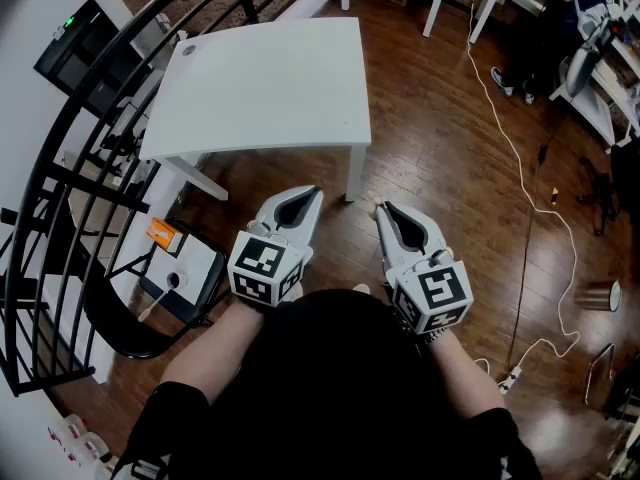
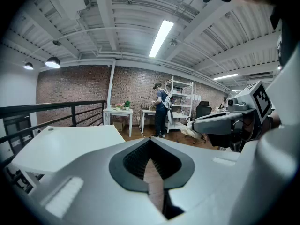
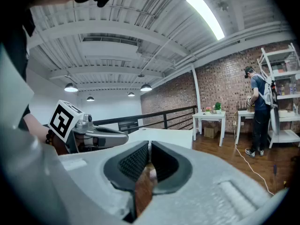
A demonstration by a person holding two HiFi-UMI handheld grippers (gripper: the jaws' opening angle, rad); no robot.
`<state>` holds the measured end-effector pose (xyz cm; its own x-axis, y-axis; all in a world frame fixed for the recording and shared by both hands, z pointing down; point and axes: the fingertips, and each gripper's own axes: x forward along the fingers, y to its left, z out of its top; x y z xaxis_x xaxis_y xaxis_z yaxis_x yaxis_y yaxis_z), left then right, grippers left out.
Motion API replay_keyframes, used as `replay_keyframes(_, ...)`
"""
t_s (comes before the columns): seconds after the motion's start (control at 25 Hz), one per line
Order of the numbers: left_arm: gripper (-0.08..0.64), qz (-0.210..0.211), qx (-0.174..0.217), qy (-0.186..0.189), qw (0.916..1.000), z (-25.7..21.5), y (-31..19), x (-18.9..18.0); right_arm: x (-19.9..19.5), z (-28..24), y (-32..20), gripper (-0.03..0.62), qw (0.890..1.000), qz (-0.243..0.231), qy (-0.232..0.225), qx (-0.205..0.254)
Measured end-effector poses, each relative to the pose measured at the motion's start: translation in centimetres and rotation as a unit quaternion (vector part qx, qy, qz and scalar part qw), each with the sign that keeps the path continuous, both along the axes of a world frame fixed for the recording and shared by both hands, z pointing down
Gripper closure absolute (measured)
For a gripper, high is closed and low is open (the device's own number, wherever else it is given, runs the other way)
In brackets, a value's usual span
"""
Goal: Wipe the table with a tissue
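Note:
The white table (image 1: 265, 78) stands on a wooden floor ahead of me, its top bare apart from a small round mark at the far left corner. Both grippers hang in the air short of its near edge, side by side. My left gripper (image 1: 316, 191) is shut, with nothing between its jaws (image 2: 150, 138). My right gripper (image 1: 381, 209) is shut on a small pale tissue (image 2: 193, 132), a crumpled bit of which sticks out at its tip. In the right gripper view the tissue (image 3: 152, 174) shows as a pale scrap between the ribbed pads.
A black metal railing (image 1: 60, 198) runs along the left of the table, with a black chair (image 1: 150, 313) near it. A white cable (image 1: 520, 168) trails over the floor at the right. A person (image 1: 560, 18) stands at further white tables and shelves at the back right.

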<state>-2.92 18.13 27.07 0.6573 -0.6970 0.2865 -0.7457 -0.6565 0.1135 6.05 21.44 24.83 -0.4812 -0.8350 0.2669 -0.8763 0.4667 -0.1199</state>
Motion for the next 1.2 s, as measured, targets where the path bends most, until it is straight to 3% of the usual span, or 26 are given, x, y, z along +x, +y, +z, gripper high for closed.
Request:
replay_keyframes(0.6,0.545,-0.026,0.003,-0.006,0.9996,0.5,1.1,3.7,4.4,1.2,1.0,0.583,1.000,-0.027,-0.006,0.008)
replay_keyframes(1.2,0.545,-0.032,-0.004,-0.006,0.9994,0.9,0.6,4.9,5.1,1.3,0.5,0.583,0.999,-0.044,-0.004,0.006)
